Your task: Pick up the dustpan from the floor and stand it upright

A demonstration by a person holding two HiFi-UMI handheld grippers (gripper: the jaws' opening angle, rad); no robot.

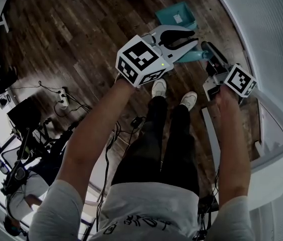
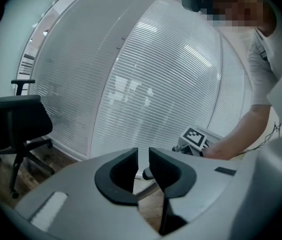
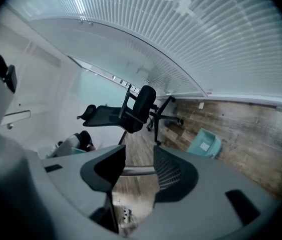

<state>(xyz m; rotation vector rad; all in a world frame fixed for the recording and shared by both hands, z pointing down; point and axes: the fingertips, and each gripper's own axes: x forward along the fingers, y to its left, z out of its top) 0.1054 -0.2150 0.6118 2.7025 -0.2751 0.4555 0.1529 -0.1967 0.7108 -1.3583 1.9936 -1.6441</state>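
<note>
Both arms [image 1: 98, 124] stretch forward, left tool [image 2: 143, 158] nearly closed and empty, right tool [image 3: 139, 161] parted, a metal pole [image 3: 136, 171] across its gap; teal dustpan [image 1: 177, 15] on the floor [image 1: 81, 29]

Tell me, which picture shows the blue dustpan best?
The head view: the dustpan is biggest there, though the left claw covers part of its handle. The right gripper view shows it small. The left gripper view misses it.

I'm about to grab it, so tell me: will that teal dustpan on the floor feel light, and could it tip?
The dustpan looks like thin moulded plastic, so it is probably light and fairly stiff. Its hollow, open shape suggests it may tip or slide on the smooth wooden floor if nudged.
</note>
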